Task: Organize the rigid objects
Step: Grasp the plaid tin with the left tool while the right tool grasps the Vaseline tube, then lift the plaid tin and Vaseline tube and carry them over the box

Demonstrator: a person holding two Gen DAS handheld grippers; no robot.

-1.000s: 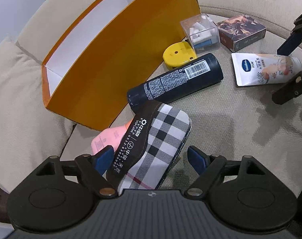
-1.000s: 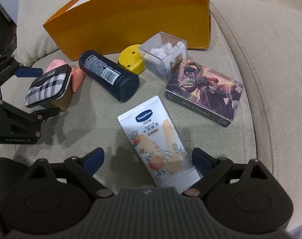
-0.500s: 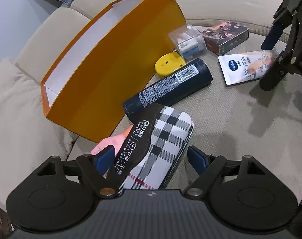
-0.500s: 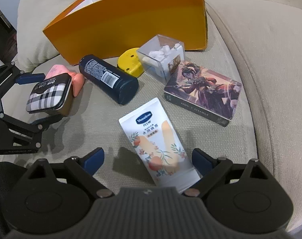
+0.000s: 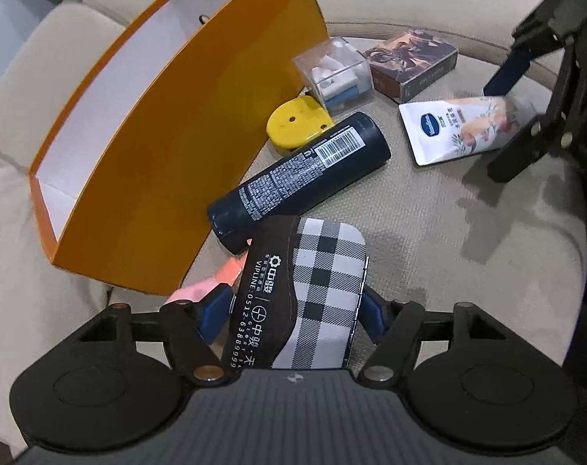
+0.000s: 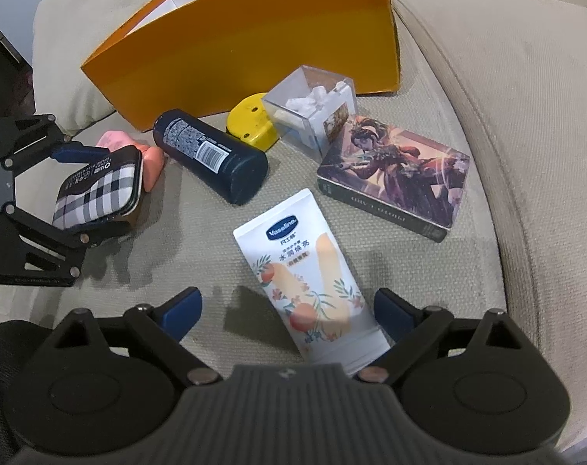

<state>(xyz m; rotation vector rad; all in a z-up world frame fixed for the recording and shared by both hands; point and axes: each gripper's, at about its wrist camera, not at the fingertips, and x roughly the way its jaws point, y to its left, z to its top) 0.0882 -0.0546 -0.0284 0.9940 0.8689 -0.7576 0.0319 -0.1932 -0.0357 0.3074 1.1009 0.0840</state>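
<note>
My left gripper point(image 5: 293, 312) is shut on a plaid glasses case point(image 5: 316, 290), held just above the sofa cushion; the case also shows in the right wrist view point(image 6: 99, 190). An open orange box point(image 5: 169, 147) stands behind it. My right gripper point(image 6: 287, 308) is open, its fingers on either side of a white Vaseline tube point(image 6: 305, 283) that lies flat. A dark blue spray can point(image 5: 297, 178), a yellow disc point(image 5: 297, 128), a clear plastic cube point(image 5: 334, 73) and a picture card box point(image 5: 413, 64) lie on the cushion.
A pink soft object point(image 6: 154, 155) lies beside the case under the can's end. The beige sofa point(image 6: 506, 97) has its backrest behind the box and an armrest at the right. The right gripper shows at the right edge of the left wrist view point(image 5: 534, 89).
My left gripper closed on the plaid case and lifted it slightly. The right gripper stayed open over the Vaseline tube.
</note>
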